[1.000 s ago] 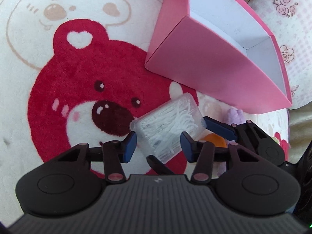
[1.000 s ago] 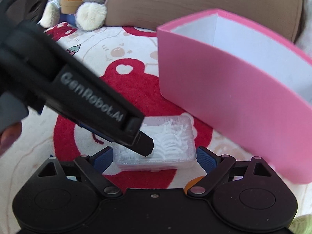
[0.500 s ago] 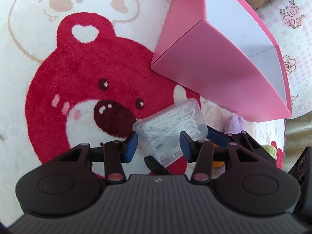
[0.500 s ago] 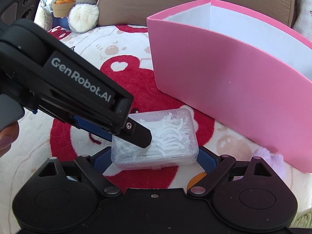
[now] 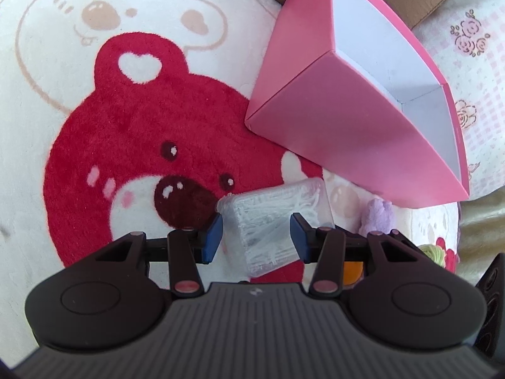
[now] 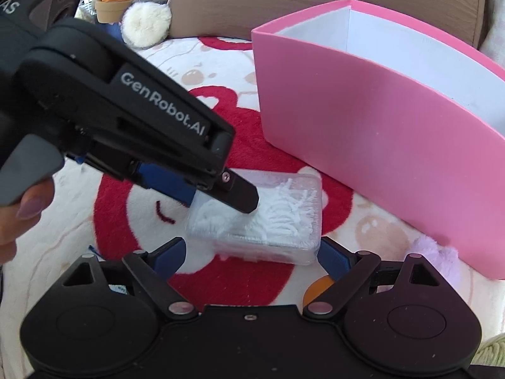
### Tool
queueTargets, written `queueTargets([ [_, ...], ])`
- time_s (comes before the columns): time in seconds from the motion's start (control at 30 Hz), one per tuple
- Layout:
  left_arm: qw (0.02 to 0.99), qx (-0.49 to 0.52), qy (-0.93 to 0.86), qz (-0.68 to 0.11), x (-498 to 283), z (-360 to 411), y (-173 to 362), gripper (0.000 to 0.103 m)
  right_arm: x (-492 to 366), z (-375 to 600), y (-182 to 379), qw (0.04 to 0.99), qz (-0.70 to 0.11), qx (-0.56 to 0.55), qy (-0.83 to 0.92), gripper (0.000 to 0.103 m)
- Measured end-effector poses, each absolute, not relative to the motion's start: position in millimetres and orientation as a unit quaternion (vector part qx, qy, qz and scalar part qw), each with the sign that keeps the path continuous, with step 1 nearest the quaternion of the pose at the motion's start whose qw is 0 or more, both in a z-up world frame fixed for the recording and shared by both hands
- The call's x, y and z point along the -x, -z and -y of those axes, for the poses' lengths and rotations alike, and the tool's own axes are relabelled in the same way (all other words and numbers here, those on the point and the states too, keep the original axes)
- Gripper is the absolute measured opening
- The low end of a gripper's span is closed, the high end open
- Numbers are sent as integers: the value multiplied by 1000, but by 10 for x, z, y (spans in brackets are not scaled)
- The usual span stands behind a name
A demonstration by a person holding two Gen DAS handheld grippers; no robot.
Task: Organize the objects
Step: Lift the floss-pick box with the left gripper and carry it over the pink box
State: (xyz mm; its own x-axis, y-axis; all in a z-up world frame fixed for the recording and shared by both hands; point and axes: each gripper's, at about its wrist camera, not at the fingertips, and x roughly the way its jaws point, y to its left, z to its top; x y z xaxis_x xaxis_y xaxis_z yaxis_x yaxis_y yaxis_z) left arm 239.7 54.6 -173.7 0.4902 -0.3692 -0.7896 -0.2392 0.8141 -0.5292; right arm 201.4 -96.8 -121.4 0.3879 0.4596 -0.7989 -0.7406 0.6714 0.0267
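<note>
Where both claws meet, clear case [image 5: 277, 224] of white picks; pink box [image 5: 356, 120] beside.

The tall pink cardboard box [image 6: 378, 132] with its open white inside walls off the ground just beyond the clear plastic case of white floss picks [image 6: 262, 218]. The left gripper [image 6: 221, 195] overhangs that case's near-left corner. Open red-and-cream bear rug [image 5: 126, 120] lies left of the case. A small purple plush [image 5: 377, 218] sits between case and box.
</note>
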Motion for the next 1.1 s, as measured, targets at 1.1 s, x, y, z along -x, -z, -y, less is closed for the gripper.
queueTargets([
  [1.1,839,256,79,-473,-2070,-352,1344,46,-1512,611,644,847,-391,151,-327,92],
])
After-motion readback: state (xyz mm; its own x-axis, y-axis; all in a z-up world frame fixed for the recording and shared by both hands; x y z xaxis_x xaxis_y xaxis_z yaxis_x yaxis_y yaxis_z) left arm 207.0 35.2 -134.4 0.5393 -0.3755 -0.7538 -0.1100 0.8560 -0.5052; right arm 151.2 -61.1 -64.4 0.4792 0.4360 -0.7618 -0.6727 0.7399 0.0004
